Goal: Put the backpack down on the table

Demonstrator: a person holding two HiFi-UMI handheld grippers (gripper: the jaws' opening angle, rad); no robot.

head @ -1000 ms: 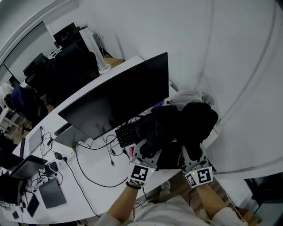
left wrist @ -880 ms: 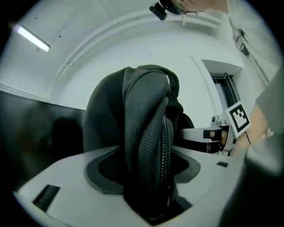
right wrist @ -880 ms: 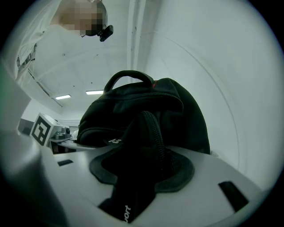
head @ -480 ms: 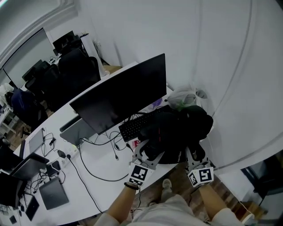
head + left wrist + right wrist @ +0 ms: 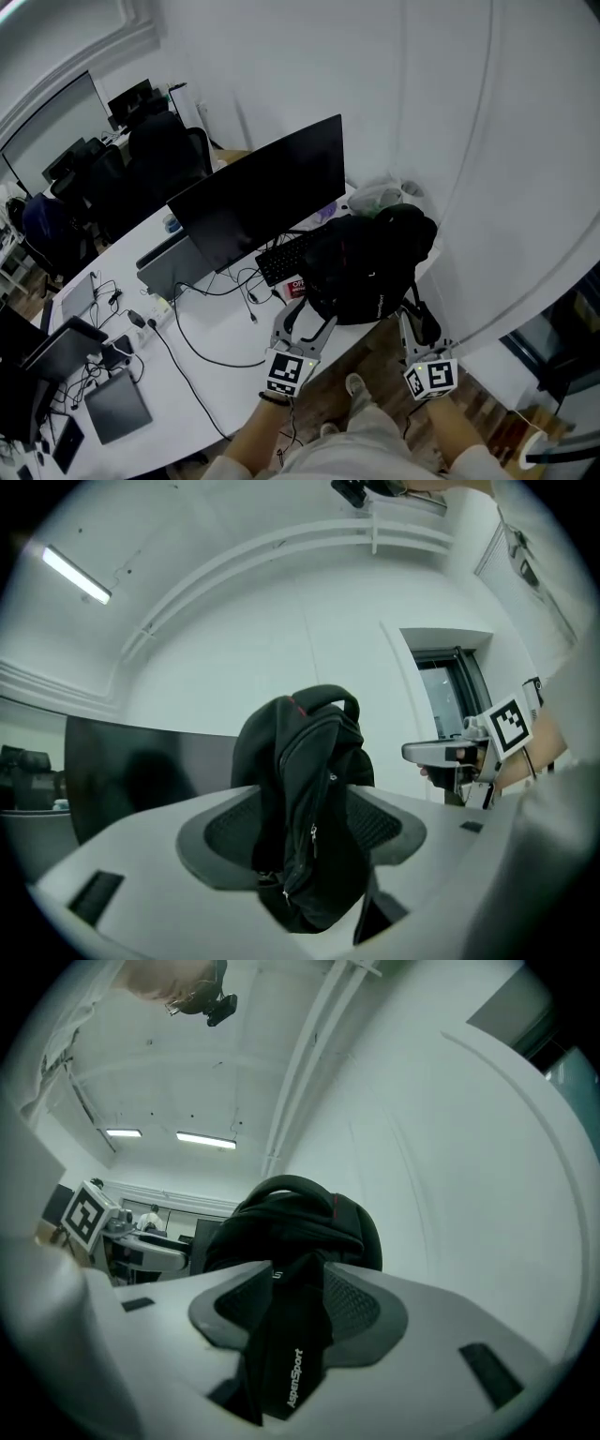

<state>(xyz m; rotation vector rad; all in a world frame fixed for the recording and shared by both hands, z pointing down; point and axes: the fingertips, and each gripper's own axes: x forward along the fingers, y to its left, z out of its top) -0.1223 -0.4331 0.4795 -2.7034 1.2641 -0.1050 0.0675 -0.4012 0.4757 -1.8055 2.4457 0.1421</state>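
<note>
The black backpack [image 5: 366, 267] sits upright on the right end of the white table [image 5: 216, 375], beside the keyboard [image 5: 281, 258]. My left gripper [image 5: 305, 323] is at the table's near edge, just short of the pack. Its jaws have just been opening and stand wide; in the left gripper view the backpack [image 5: 305, 789] shows in the gap, and neither pad presses on it. My right gripper [image 5: 417, 328] is off the table's right corner, shut on a backpack strap [image 5: 291, 1354] printed AspenSport, which runs back to the pack [image 5: 291, 1232].
A large dark monitor [image 5: 258, 202] stands behind the keyboard, with cables trailing over the table. A white bag [image 5: 380, 197] lies behind the pack against the wall. Tablets and a laptop [image 5: 117, 408] lie at the left end. Black office chairs [image 5: 155, 155] stand beyond.
Both grippers have drawn back toward me from the backpack. The left one has opened and come off the pack; the right still has the strap. The pack has settled on the table.
</note>
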